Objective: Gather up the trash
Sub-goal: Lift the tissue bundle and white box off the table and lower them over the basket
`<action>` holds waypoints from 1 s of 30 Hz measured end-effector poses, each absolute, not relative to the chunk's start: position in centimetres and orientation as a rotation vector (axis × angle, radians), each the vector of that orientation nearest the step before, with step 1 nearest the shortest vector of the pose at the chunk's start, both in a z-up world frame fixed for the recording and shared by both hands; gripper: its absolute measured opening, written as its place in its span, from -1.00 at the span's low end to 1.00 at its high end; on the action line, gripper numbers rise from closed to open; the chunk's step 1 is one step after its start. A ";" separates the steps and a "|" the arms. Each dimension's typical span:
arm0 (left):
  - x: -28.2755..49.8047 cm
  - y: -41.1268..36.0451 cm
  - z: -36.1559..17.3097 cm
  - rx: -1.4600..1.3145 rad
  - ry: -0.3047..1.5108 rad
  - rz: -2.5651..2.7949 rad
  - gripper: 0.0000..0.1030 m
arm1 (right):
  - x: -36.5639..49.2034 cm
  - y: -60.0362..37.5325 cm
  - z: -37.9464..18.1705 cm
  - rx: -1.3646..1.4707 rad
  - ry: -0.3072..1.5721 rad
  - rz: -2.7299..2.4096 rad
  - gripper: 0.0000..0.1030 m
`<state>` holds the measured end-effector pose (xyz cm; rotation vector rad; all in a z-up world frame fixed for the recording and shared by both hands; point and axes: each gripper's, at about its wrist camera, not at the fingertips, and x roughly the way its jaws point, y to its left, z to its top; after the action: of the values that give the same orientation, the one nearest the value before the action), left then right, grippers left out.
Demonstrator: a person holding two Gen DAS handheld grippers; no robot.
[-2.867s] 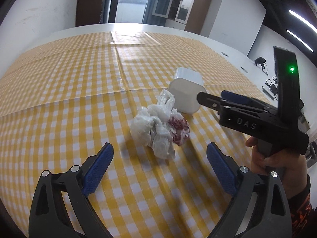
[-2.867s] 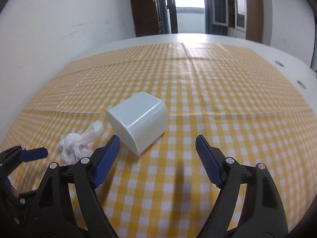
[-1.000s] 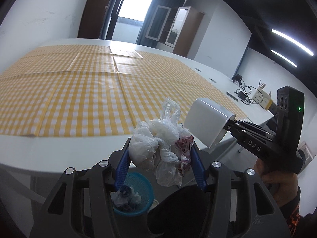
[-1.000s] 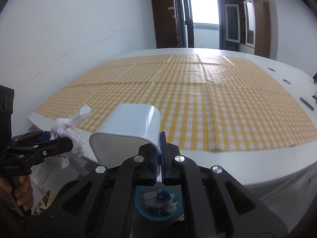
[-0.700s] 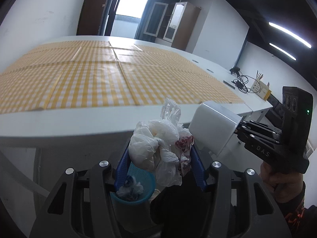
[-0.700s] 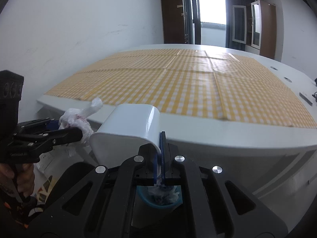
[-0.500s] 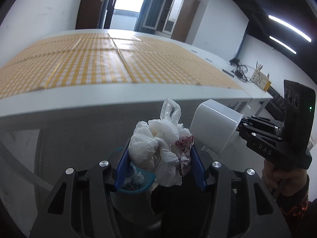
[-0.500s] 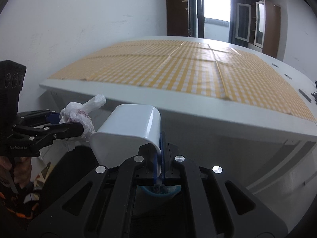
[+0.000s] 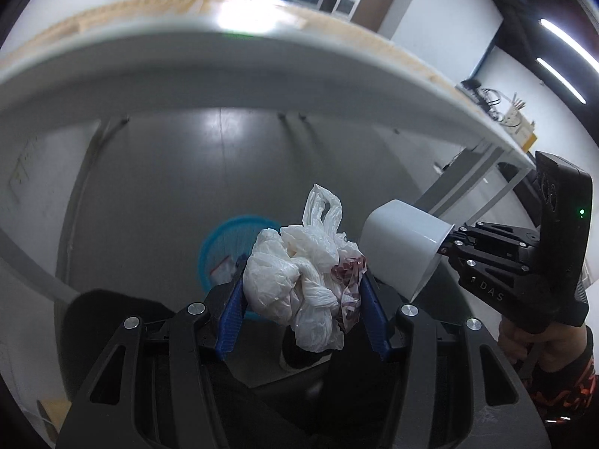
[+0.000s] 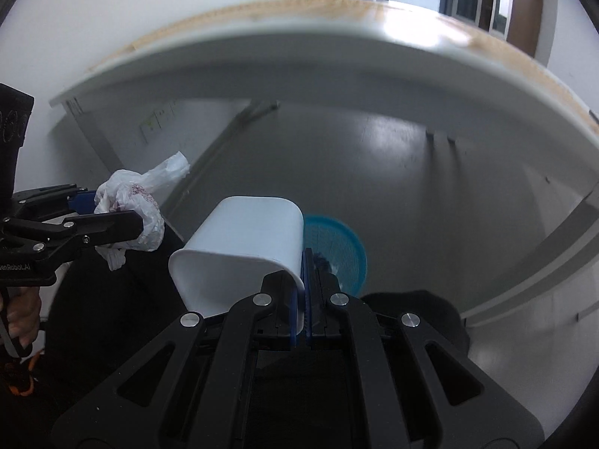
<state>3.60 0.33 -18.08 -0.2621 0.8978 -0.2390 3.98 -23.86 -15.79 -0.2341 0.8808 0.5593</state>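
A crumpled white plastic bag (image 9: 299, 280) with a red-printed scrap is pinched between the blue pads of my left gripper (image 9: 303, 299); the bag (image 10: 131, 209) shows again at the left of the right wrist view, in the left gripper (image 10: 112, 217). My right gripper (image 10: 302, 288) is shut on the rim of a white plastic cup (image 10: 243, 247), which lies sideways. That cup (image 9: 404, 247) and the right gripper (image 9: 445, 243) appear at the right of the left wrist view. A blue mesh bin (image 9: 224, 247) stands on the floor beyond and below both loads, partly hidden; the bin (image 10: 337, 250) holds some trash.
The white table edge (image 9: 262, 60) arches overhead, its yellow checked cloth (image 10: 262, 11) barely visible. Grey table legs (image 10: 224, 142) and a glossy grey floor (image 9: 224, 149) lie beneath. A person's hand (image 9: 531, 340) holds the right gripper; dark clothing fills the lower frame.
Both grippers have dropped from table height to below the table edge, still carrying the bag and the cup. The blue bin now sits closer and larger in view.
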 end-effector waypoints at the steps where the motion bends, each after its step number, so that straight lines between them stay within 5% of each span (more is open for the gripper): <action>1: 4.0 0.5 -18.8 -0.270 0.911 -0.239 0.05 | 4.5 -23.7 -16.7 -0.240 0.899 0.554 -0.96; 30: 18.4 2.4 -36.6 -0.470 1.217 -0.160 0.05 | 20.8 -21.2 -33.9 -0.172 1.324 0.397 -0.96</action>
<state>18.35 2.42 -36.56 -0.4703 1.2166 -0.1604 20.81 -21.17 -33.92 -0.1716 1.3236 0.3975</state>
